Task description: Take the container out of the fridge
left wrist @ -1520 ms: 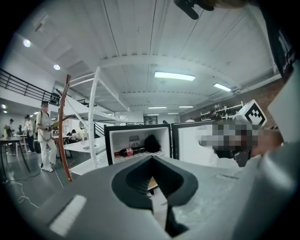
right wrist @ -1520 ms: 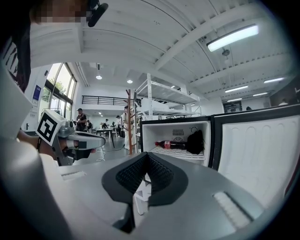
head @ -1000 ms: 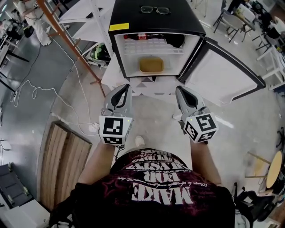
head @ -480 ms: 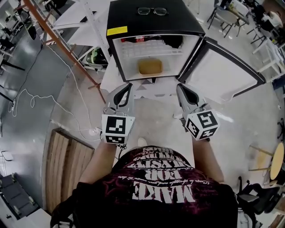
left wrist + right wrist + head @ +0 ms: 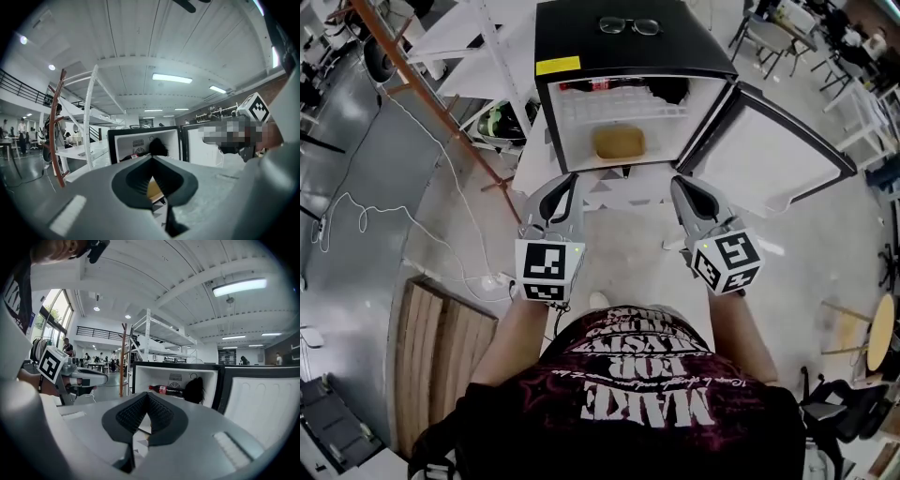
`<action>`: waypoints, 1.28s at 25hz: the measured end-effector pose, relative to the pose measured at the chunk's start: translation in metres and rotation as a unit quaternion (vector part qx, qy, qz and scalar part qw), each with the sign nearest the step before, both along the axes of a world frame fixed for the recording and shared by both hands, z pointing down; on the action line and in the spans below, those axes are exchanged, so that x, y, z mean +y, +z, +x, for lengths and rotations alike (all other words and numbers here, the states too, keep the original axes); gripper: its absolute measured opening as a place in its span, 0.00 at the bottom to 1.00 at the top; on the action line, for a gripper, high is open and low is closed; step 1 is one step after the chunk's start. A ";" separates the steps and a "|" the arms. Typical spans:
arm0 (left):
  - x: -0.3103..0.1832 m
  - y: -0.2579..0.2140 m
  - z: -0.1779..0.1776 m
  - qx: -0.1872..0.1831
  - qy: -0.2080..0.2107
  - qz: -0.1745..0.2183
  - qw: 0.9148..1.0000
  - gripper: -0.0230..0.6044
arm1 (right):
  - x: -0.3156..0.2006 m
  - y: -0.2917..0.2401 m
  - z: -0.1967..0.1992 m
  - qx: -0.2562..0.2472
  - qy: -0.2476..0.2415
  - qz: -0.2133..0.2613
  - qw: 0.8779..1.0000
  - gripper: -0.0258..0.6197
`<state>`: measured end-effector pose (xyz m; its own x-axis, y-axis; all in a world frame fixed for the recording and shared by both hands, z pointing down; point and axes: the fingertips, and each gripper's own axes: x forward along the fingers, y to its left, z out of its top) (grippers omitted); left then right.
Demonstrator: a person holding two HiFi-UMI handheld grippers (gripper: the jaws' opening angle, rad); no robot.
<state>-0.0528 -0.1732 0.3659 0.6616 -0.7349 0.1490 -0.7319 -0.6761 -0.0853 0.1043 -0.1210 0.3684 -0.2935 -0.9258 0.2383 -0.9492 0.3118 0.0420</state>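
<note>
In the head view, the small black fridge [image 5: 628,52] with white insides has its door [image 5: 769,155] swung open to the right. The shallow tan plastic container [image 5: 619,142] sits on the lower shelf, well apart from both tools. A pair of dark-rimmed glasses [image 5: 628,25] lies on the fridge top. The left gripper [image 5: 571,180] and the right gripper [image 5: 679,184] are held side by side in front of the opening, short of it.

In the left gripper view, its jaws are pressed together at the tips with nothing between them. A sliver of the container shows past them, inside the fridge.

In the right gripper view, its jaws are likewise closed and empty. On the upper shelf lies a red-labelled cola bottle [image 5: 166,390] beside a dark lump [image 5: 193,390], possibly cloth.
</note>
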 end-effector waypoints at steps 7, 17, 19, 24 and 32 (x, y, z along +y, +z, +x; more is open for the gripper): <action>0.001 0.009 -0.007 -0.005 0.004 -0.009 1.000 0.04 | 0.009 -0.001 0.004 0.014 0.019 -0.003 1.000 0.09; 0.010 0.009 -0.006 0.003 0.010 -0.011 1.000 0.04 | 0.015 -0.005 0.001 0.032 0.020 -0.005 0.999 0.09; 0.012 0.011 -0.006 0.003 0.010 -0.013 1.000 0.04 | 0.014 -0.004 -0.001 0.036 0.015 -0.008 0.999 0.09; 0.011 0.014 -0.011 0.003 -0.003 -0.015 1.000 0.04 | 0.008 -0.002 -0.007 0.037 -0.001 -0.011 0.999 0.09; 0.006 0.018 -0.008 -0.004 -0.010 -0.020 1.000 0.04 | -0.001 0.004 -0.007 0.030 -0.014 -0.015 0.999 0.09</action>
<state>-0.0610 -0.1676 0.3841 0.6452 -0.7415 0.1840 -0.7448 -0.6641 -0.0648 0.0971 -0.1220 0.3724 -0.3045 -0.9092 0.2840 -0.9359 0.3410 0.0884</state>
